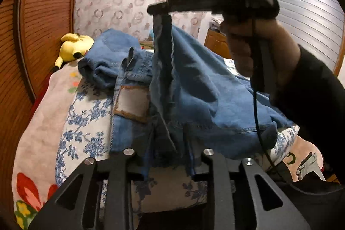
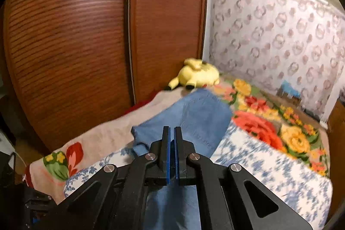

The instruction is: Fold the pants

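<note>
Floral bed (image 2: 269, 165), jeans (image 1: 204, 87) heaped, both grippers' jaws pinching denim (right gripper (image 2: 172, 156) raised, left gripper (image 1: 168, 156) low).

Wooden wardrobe (image 2: 75, 46) walls the bed's (image 2: 269, 165) left edge; yellow plush (image 2: 198, 75) blocks that far corner. Floral blanket (image 2: 280, 128) beyond lies open; heaped jeans (image 1: 204, 83) crowd the middle.

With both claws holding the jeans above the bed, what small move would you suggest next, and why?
Probably carry the right claw toward the far end of the bed and lower it. It pinches a hem of the jeans held high, the left claw holds the near edge, and the denim between them sags bunched, so laying it flat comes first.
</note>
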`<state>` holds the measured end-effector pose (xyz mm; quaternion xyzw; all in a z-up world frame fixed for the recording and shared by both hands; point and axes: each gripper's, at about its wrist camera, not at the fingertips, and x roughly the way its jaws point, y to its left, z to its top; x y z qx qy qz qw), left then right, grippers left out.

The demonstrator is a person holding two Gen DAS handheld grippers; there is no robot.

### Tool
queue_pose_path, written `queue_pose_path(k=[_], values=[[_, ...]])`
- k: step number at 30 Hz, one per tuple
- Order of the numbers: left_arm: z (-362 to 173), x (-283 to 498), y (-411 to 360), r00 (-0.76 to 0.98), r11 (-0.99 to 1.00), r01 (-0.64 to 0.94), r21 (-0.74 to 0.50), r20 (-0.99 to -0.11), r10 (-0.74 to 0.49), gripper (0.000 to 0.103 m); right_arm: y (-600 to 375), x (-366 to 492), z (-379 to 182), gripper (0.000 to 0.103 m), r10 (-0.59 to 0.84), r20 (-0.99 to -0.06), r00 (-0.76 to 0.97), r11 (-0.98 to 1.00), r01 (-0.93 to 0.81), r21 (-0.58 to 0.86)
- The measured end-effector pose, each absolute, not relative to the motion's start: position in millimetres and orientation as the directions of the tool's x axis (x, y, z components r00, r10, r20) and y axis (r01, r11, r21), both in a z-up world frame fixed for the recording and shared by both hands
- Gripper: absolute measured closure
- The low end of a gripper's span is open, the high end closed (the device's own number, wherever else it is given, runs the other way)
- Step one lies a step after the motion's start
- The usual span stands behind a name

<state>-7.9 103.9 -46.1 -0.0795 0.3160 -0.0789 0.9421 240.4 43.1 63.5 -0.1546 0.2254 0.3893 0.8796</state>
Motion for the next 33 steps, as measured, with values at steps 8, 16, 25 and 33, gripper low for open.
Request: queue_pose_path(k=[8,16,25,33], values=[[-46.9,-8.5,115.3,0.799,0.981,0.048,-0.186,-0.582,-0.149,0.058,32.1,262.3,61.5,0.061,0.6,-0.545,0.586,0.688,-0.725,-0.022],[-35.6,-1.2,109.1,0.823,0.985,0.054,-0.163,-0.551,-0.136,0.058,-47.8,237.6,86.5,0.056,0.578,-0.481,0.659,0.746,-0.666,-0.017],[-55.6,26.7,93.2,0.763,0.99,0.052,-0.132,-0.634,-0.125,0.058,-110.8,210.4,60.6,0.055,0.479,-0.518,0.708,0.809,-0.585,-0.052],[-78.8,34.2,92.0,0.716,0.992,0.043,-0.119,-0.689,-0.114,0.061,-135.4,198.7,28.4,0.055,0.448,-0.567,0.691,0.848,-0.529,0.024]])
